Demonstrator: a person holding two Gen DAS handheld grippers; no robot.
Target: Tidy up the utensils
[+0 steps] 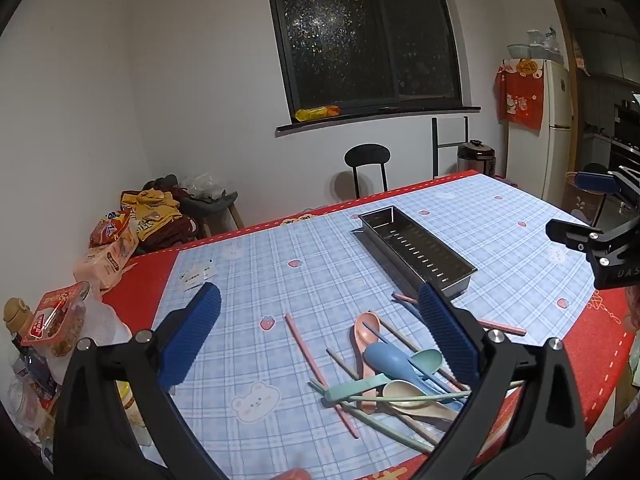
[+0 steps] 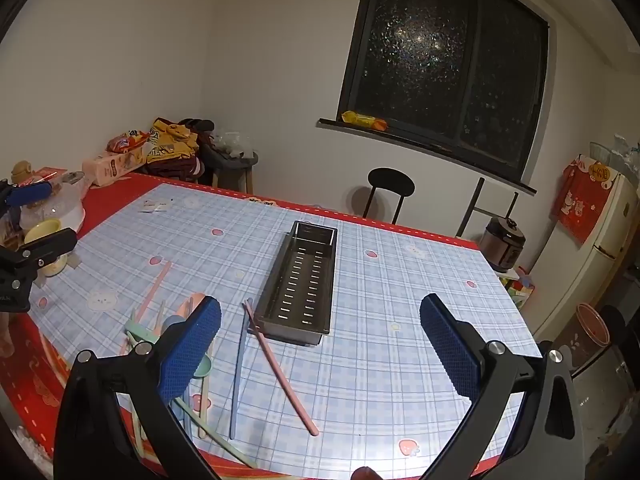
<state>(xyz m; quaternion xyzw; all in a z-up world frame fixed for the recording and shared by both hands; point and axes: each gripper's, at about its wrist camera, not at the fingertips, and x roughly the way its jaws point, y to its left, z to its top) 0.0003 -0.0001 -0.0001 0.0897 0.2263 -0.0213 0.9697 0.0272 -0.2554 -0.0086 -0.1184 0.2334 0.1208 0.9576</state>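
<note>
Your left gripper and right gripper gape empty
Metal tray at twelve o'clock (spoons heaped at your left)

Black-framed left gripper and right gripper, ribbed blue pads, silver screws

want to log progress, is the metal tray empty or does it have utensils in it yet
Empty: the metal tray shows only its bare slotted floor, and the spoons and chopsticks still lie outside on the tablecloth.
</note>
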